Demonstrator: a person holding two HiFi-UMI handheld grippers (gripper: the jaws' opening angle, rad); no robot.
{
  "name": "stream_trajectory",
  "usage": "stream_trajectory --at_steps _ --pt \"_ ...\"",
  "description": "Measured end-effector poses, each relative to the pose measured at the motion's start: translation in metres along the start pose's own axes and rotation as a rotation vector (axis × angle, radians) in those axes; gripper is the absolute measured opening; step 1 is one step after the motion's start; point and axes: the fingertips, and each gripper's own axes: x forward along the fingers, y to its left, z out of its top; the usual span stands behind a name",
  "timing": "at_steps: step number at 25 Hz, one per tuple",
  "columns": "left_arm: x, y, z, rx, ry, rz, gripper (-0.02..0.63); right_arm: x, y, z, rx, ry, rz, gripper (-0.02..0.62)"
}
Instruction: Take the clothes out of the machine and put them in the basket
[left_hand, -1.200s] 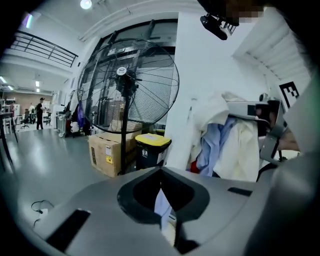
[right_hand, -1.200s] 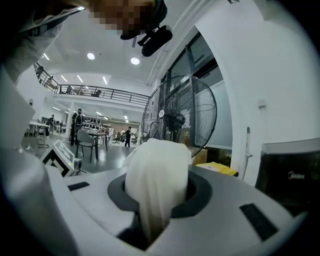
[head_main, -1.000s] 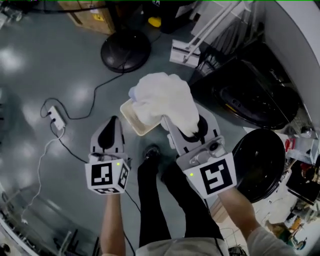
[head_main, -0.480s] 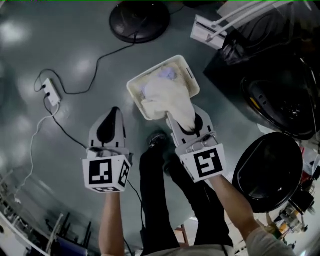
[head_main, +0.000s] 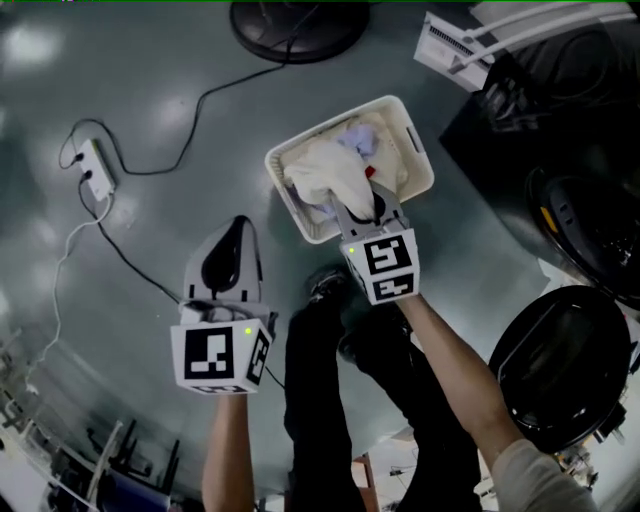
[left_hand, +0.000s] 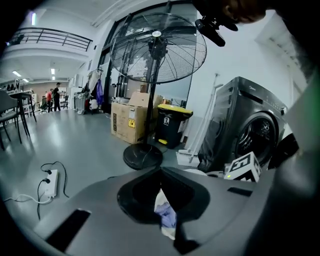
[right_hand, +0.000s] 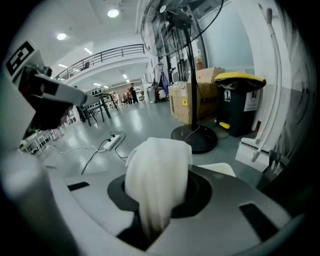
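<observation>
Both grippers had come down since a second before, the right far more. At lower left of the head view the left gripper (head_main: 236, 224) hung over bare floor, jaws closed together; in its own view a small lilac scrap (left_hand: 165, 215) sat in the slot between them, seemingly pinched. Right of it, the right gripper (head_main: 366, 206) had carried the white cloth (head_main: 322, 176) from above the basket (head_main: 421, 150) down into it, so the cloth now lay on the clothes already there. Its jaws were narrow and clamped on the cloth's tail, which bunched up through them in the right gripper view. By my judgement only the release remained for this piece, then a return to the machine (head_main: 590, 220) at the right edge, its door (head_main: 560, 370) swung open at lower right.

Glossy grey floor carried everything: a strip (head_main: 96, 168) and cable (head_main: 195, 115) at upper left, a fan base (head_main: 300, 25) at top centre. Beyond stood a box (left_hand: 129, 120) and bin (left_hand: 172, 125) in an open hall.
</observation>
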Motion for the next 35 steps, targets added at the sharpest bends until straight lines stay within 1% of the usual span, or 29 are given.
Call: stream_trajectory --at_steps 2,5,8,13,17,18,19,21,22,24,28,31,32,35 --pt "0.007 0.009 -0.009 0.003 0.004 0.006 0.019 0.032 -0.001 -0.024 0.017 0.051 0.016 0.107" --pt "0.011 0.020 -0.023 -0.002 0.011 0.022 0.018 0.069 0.007 -0.073 0.052 0.153 0.067 0.110" --pt "0.016 0.030 -0.031 -0.013 0.005 0.035 0.020 0.098 0.009 -0.113 0.044 0.258 0.092 0.112" --pt "0.014 0.050 -0.043 -0.030 0.019 0.045 0.019 0.127 0.032 -0.155 0.027 0.438 0.147 0.119" --pt "0.008 0.058 -0.042 -0.025 0.025 0.051 0.018 0.135 0.033 -0.181 0.061 0.553 0.139 0.140" --pt "0.008 0.060 -0.041 -0.023 0.022 0.052 0.018 0.135 0.031 -0.184 0.071 0.568 0.140 0.159" --pt "0.008 0.061 -0.039 -0.021 0.020 0.053 0.018 0.135 0.031 -0.184 0.077 0.572 0.142 0.179" --pt "0.008 0.061 -0.035 -0.018 0.016 0.051 0.019 0.132 0.031 -0.179 0.072 0.549 0.145 0.273" --pt "0.008 0.060 -0.033 -0.016 0.016 0.048 0.019 0.130 0.032 -0.174 0.065 0.525 0.145 0.307" --pt "0.007 0.054 -0.028 -0.013 0.017 0.035 0.019 0.123 0.031 -0.162 0.051 0.478 0.140 0.350" --pt "0.009 0.030 -0.014 -0.009 0.018 -0.003 0.019 0.098 0.020 -0.135 0.067 0.404 0.108 0.356" --pt "0.008 0.009 -0.003 0.006 0.020 -0.037 0.019 0.077 0.015 -0.108 0.069 0.321 0.098 0.354" --pt "0.005 0.002 -0.001 0.012 0.025 -0.050 0.019 0.067 0.014 -0.101 0.080 0.300 0.087 0.338" --pt "0.000 -0.016 0.012 0.029 0.031 -0.078 0.019 0.038 0.001 -0.079 0.131 0.249 0.025 0.233"
